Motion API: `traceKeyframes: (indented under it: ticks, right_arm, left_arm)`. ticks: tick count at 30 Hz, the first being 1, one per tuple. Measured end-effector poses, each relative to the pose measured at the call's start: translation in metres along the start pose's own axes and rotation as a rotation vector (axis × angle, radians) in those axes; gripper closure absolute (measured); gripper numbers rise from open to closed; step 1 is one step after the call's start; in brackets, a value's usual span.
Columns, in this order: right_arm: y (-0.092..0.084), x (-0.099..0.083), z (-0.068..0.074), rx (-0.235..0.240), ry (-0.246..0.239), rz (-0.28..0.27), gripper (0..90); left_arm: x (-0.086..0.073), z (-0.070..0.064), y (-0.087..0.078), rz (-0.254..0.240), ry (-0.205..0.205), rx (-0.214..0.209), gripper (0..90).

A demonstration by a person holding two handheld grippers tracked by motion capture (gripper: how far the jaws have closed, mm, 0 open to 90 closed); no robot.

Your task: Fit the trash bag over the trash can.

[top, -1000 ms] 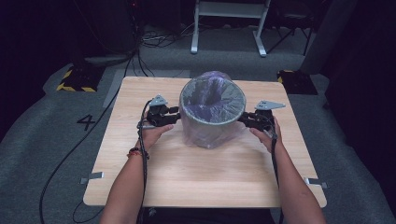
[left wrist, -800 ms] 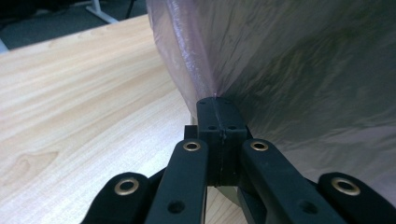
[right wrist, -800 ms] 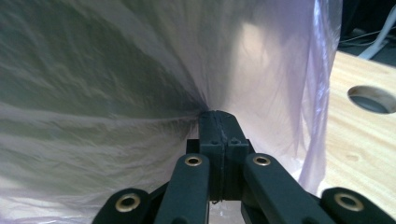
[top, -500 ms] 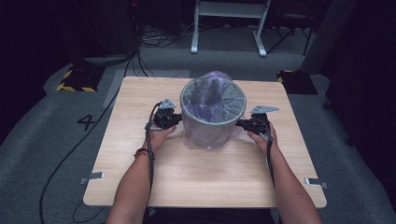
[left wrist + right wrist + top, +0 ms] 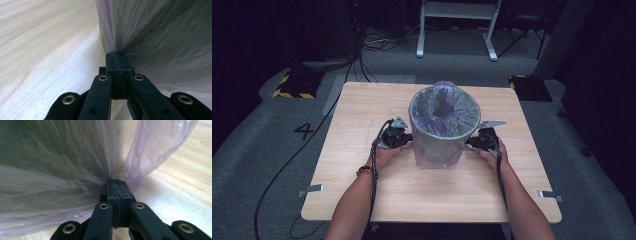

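Grey carpet floor [image 5: 272,165]; dim room

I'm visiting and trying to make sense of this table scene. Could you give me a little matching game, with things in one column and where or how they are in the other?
Things:
1. plastic bag
2. bin
3. left gripper
4. table

Descriptions:
A. light wood, bearing everything else
B. shut on plastic at the bin's left side
C. thin, pale purple, draped over the outside of the bin
D. round and upright, standing mid-table with its mouth open

Pairs: 1-C, 2-D, 3-B, 4-A
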State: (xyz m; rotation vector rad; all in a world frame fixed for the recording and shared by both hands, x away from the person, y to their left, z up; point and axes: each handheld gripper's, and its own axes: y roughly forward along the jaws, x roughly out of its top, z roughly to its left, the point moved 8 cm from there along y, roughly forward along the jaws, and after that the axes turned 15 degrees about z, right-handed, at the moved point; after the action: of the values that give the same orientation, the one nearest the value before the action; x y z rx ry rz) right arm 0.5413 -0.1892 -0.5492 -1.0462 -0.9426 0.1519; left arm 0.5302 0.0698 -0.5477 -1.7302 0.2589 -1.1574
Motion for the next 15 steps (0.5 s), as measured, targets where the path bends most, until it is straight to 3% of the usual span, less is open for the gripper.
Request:
traceKeyframes:
  ticks: [3, 5, 9, 10, 12, 14, 15]
  right_arm:
    - [0.001, -0.005, 0.004, -0.013, -0.013, 0.04, 90.0]
    - [0.001, -0.006, 0.004, 0.002, -0.01, 0.041, 90.0]
    - [-0.001, -0.007, 0.004, -0.003, -0.003, 0.043, 90.0]
    - [-0.001, -0.008, 0.002, -0.009, 0.007, 0.043, 90.0]
    - [-0.005, -0.008, -0.004, -0.018, 0.029, 0.018, 87.0]
    - [-0.012, -0.007, -0.007, -0.009, 0.053, -0.02, 82.7]
    - [-0.015, -0.006, -0.01, -0.016, 0.059, -0.03, 81.8]
  left_arm:
    - [-0.005, -0.006, 0.004, 0.048, 0.037, 0.004, 90.0]
    - [-0.006, -0.008, 0.004, 0.045, 0.033, -0.01, 90.0]
    - [-0.007, -0.008, 0.003, 0.044, 0.032, -0.001, 90.0]
    - [-0.008, -0.007, 0.001, 0.04, 0.03, 0.017, 90.0]
    - [-0.006, -0.004, -0.003, 0.005, 0.023, 0.022, 89.9]
    - [-0.004, 0.001, -0.009, -0.03, -0.027, 0.046, 70.0]
    - [-0.004, 0.003, -0.013, -0.048, -0.043, 0.044, 65.2]
